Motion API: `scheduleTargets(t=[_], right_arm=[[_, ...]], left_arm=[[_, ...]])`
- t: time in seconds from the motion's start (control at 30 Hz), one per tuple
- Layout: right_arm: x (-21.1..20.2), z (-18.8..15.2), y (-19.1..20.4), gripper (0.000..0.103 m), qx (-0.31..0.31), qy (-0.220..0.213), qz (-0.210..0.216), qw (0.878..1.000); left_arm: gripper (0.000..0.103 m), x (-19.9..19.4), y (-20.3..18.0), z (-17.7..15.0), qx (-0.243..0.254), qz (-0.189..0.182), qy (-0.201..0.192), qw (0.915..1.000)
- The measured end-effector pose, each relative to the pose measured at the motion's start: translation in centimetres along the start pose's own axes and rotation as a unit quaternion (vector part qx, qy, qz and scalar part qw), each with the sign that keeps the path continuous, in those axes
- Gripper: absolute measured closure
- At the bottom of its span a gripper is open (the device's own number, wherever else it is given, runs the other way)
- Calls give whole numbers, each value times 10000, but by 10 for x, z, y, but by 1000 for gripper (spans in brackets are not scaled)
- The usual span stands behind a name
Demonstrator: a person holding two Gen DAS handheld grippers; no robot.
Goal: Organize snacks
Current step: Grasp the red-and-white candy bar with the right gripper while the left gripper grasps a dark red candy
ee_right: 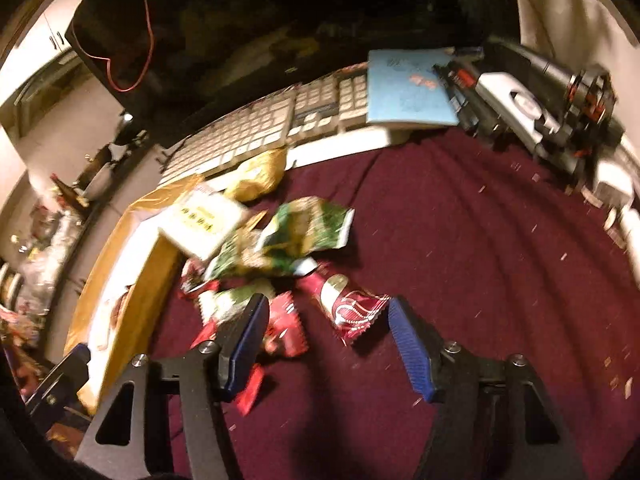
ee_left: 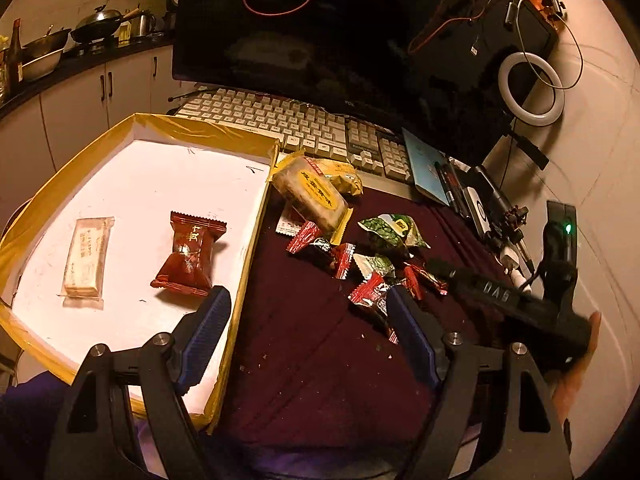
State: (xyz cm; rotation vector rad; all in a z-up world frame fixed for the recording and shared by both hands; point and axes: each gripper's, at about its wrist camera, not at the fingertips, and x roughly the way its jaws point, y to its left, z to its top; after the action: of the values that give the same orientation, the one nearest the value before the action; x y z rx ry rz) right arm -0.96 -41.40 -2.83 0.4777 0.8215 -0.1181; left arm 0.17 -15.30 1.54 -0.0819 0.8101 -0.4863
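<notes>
both grippers empty, fingers apart

left gripper (ee_left: 308,320) hangs over the tray's right wall, jaws wide. right gripper (ee_right: 328,328) is spread above a dark red packet (ee_right: 352,308) on the maroon cloth (ee_right: 480,260). the tray (ee_left: 256,216) holds a red snack (ee_left: 188,256) and a pale bar (ee_left: 86,256). the loose snack pile (ee_left: 360,248) sits just right of the tray, near the keyboard (ee_left: 280,120).

The right wrist view is smeared by motion, so the print on the green packet (ee_right: 298,232) and the red-and-white packet (ee_right: 348,306) cannot be read, and the tray (ee_right: 132,280) at the desk's left edge is little more than a yellow blur. In the left wrist view the right gripper (ee_left: 440,270) lies across the small red packets (ee_left: 370,292) near the maroon cloth (ee_left: 320,360), covering some of them. The tray's near corner is probably hidden behind the left gripper (ee_left: 308,304).
</notes>
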Motion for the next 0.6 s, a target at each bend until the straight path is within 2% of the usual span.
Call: scheduleTargets(t=[0.13, 0.27, 0.3, 0.33, 0.4, 0.43, 0.5, 0.6], right_arm=[[-6, 10, -9, 44, 12, -133, -42, 9999], [8, 17, -2, 44, -363, 41, -179, 9992], [14, 18, 0, 48, -438, 133, -312, 9985], [23, 18, 3, 60, -576, 308, -383, 9971], [23, 14, 5, 63, -691, 318, -395, 9963], [20, 9, 10, 72, -930, 321, -429, 9942], [17, 0, 14, 77, -1125, 359, -431, 9921], [6, -18, 23, 78, -1502, 375, -637, 9859]], left_arm=[[23, 4, -1, -1, 15, -39, 58, 10000], [23, 7, -8, -3, 110, -80, 113, 9998], [23, 7, -10, -3, 154, -73, 116, 9998], [23, 7, -10, -2, 175, -68, 115, 9998], [23, 7, -10, -2, 157, -62, 116, 9998], [23, 7, -9, -2, 151, -57, 126, 9998], [23, 9, -8, -1, 133, -27, 161, 9998], [23, 15, -8, 0, -3, -161, 273, 9995]])
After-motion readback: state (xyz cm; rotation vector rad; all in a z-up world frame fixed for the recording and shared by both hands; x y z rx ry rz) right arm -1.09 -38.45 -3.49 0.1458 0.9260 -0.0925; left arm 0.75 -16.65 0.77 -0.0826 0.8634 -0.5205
